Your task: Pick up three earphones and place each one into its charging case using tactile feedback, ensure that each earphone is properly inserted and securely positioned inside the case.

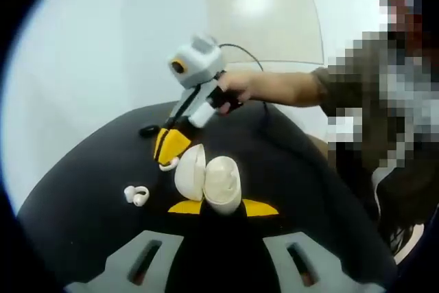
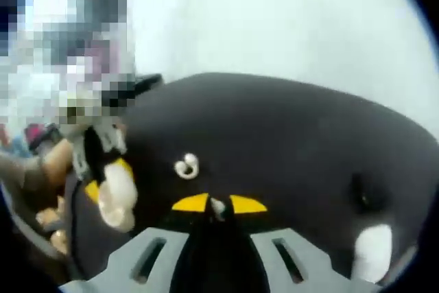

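Left gripper view: our left gripper (image 1: 223, 207) is closed around the open white charging case (image 1: 208, 178), its yellow fingertips (image 1: 259, 207) showing on either side of the case base. The case stands just ahead of the jaws, lid swung open to the left, on the black table (image 1: 89, 190).

To the left of the left gripper, near but apart from the case, a white earphone (image 1: 136, 195) lies loose on the black surface.

Beyond the case, the right gripper (image 1: 169, 149) comes down from the upper middle, held by a hand (image 1: 240, 87). Its yellow tips sit just behind and left of the open lid; something small and white shows at them, too small to name from here. A small black ring-shaped item (image 1: 148, 130) lies farther back, left of that gripper.

Right gripper view: the right gripper (image 2: 218, 205) has its yellow tips drawn nearly together on a small pale piece (image 2: 217, 207), blurred; we take it for an earphone but cannot be sure. Just ahead and slightly left lies the loose earphone (image 2: 186, 166). Far left, the left gripper (image 2: 103, 183) holds the charging case (image 2: 116, 197). At lower right a white object (image 2: 374, 252) rests near the table edge, with a dark item (image 2: 360, 193) above it.
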`<state>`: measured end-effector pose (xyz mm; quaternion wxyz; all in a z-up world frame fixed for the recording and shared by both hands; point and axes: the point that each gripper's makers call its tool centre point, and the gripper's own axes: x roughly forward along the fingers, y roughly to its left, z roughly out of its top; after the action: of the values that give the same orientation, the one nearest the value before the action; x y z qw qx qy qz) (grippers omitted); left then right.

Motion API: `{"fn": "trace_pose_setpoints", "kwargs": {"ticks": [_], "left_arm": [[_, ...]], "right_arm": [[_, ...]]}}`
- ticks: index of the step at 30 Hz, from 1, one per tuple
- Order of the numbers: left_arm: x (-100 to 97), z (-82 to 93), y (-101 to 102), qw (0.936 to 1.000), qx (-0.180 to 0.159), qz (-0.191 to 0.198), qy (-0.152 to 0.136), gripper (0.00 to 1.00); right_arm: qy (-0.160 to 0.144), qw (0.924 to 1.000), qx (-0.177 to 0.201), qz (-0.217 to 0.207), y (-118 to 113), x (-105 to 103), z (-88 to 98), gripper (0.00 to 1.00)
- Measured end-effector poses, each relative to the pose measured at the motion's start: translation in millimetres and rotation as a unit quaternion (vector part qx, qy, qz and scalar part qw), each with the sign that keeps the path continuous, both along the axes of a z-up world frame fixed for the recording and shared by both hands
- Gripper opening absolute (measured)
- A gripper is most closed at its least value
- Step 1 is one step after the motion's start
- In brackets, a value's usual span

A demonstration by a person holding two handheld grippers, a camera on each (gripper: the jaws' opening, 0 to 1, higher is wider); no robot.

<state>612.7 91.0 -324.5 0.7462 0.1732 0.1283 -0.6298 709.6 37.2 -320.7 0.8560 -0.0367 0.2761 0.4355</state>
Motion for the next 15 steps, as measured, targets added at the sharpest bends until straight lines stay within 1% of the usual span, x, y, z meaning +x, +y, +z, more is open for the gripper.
{"fn": "trace_pose_setpoints", "kwargs": {"ticks": [1,3,4,6,8,10,13,15], "left_arm": [[0.0,-0.1,0,1.0000,-0.001,0.000,0.001,0.17],[0.0,-0.2,0,1.0000,-0.002,0.000,0.003,0.17],[-0.1,-0.3,0,1.0000,-0.002,0.000,0.003,0.17],[-0.1,-0.3,0,1.0000,-0.002,0.000,0.002,0.17],[-0.2,-0.3,0,1.0000,-0.001,0.000,0.000,0.17],[0.0,-0.4,0,1.0000,-0.001,0.000,0.000,0.17],[0.1,-0.6,0,1.0000,-0.001,-0.001,-0.001,0.17],[0.1,-0.7,0,1.0000,-0.001,-0.001,-0.001,0.17]], "right_arm": [[0.006,1.0000,0.005,0.000,-1,0,-0.1,0.24],[0.003,0.9999,0.010,0.003,-5,3,2.9,0.24],[-0.009,0.9998,0.014,0.010,-6,5,6.9,0.24],[-0.046,0.9978,0.013,0.046,-6,6,14.7,0.24],[-0.059,0.9929,-0.006,0.103,-4,-4,11.0,0.28],[-0.067,0.9882,-0.019,0.136,-2,-14,4.7,0.33],[-0.060,0.9886,-0.035,0.133,-3,-15,-4.2,0.32],[-0.060,0.9882,-0.039,0.135,-3,-17,-7.6,0.32]]}}
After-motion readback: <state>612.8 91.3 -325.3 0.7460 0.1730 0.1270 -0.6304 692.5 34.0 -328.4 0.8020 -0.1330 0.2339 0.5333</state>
